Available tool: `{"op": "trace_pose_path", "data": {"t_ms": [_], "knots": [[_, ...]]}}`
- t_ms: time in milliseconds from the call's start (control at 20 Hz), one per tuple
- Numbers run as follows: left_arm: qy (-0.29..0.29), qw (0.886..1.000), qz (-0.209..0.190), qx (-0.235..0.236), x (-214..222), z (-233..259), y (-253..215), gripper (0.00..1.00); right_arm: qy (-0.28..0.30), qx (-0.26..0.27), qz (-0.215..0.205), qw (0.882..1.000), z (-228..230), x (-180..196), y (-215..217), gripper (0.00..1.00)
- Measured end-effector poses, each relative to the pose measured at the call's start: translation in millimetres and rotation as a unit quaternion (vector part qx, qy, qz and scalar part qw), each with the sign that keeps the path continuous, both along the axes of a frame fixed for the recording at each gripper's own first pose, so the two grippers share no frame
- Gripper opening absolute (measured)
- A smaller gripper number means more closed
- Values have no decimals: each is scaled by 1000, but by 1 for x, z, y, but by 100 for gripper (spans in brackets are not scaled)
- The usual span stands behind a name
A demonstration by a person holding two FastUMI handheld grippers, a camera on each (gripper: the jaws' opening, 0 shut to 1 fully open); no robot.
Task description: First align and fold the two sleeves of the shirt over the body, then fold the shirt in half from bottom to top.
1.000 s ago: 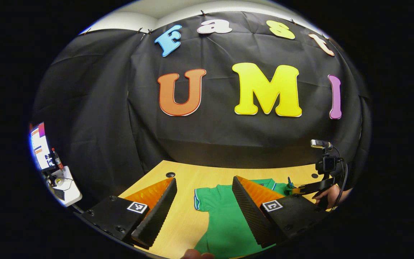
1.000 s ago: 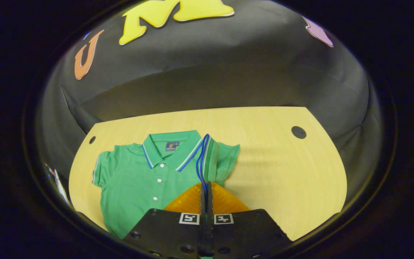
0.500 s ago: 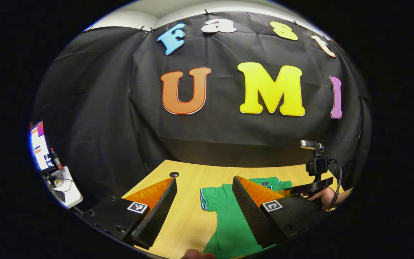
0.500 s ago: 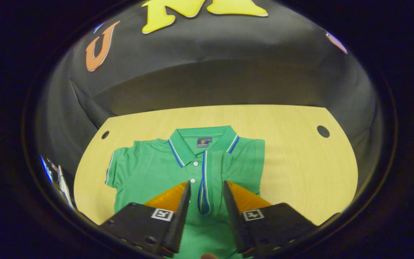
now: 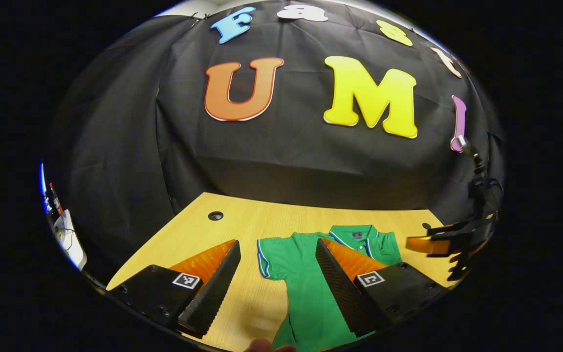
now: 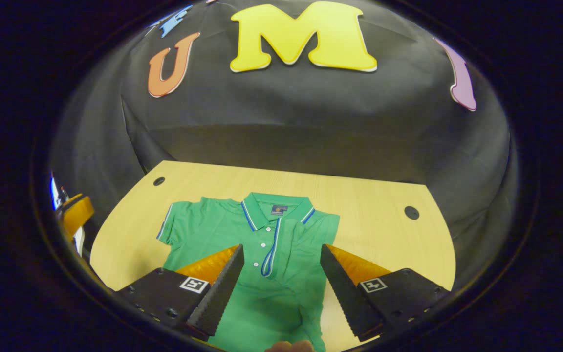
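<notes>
A green polo shirt (image 6: 267, 274) lies flat on the wooden table (image 6: 374, 230), collar toward the wall. Its right sleeve is folded over the body, the striped cuff (image 6: 269, 249) lying along the buttons. The left sleeve (image 6: 174, 227) is spread out to the side. My right gripper (image 6: 281, 247) hovers open above the shirt's chest, holding nothing. In the left gripper view, my left gripper (image 5: 276, 242) stands open over the shirt (image 5: 311, 288), near the spread sleeve (image 5: 269, 254). The right gripper (image 5: 428, 244) hangs at the far right of that view.
Round cable holes (image 6: 411, 212) (image 6: 159, 181) mark the table's far corners; one hole (image 5: 215, 215) is beyond my left gripper. A white device with cables (image 5: 66, 234) stands off the table's left side. Bare wood lies right of the shirt.
The right gripper opened and let go of the right sleeve, which now lies folded over the body, then drew back. The left gripper tilted downward, staying open.
</notes>
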State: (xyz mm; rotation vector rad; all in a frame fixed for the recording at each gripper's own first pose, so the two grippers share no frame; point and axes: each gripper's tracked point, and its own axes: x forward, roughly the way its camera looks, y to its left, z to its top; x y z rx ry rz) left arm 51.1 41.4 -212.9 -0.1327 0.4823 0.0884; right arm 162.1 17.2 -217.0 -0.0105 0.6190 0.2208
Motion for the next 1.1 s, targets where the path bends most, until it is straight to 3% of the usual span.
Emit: {"op": "trace_pose_path", "data": {"t_ms": [500, 700, 750, 1100], "knots": [[108, 994, -13, -28, 39, -136, 24, 97, -29, -16, -24, 999, 45, -82, -41, 96], [129, 991, -32, -10, 59, -177, 27, 96, -30, -28, -38, 998, 51, -100, -54, 96], [135, 990, -36, -4, 62, -184, 28, 100, -30, -28, -43, 998, 52, -102, -55, 96], [148, 988, -40, 7, 75, -192, 24, 78, -21, -26, -71, 997, 52, -116, -68, 96]]}}
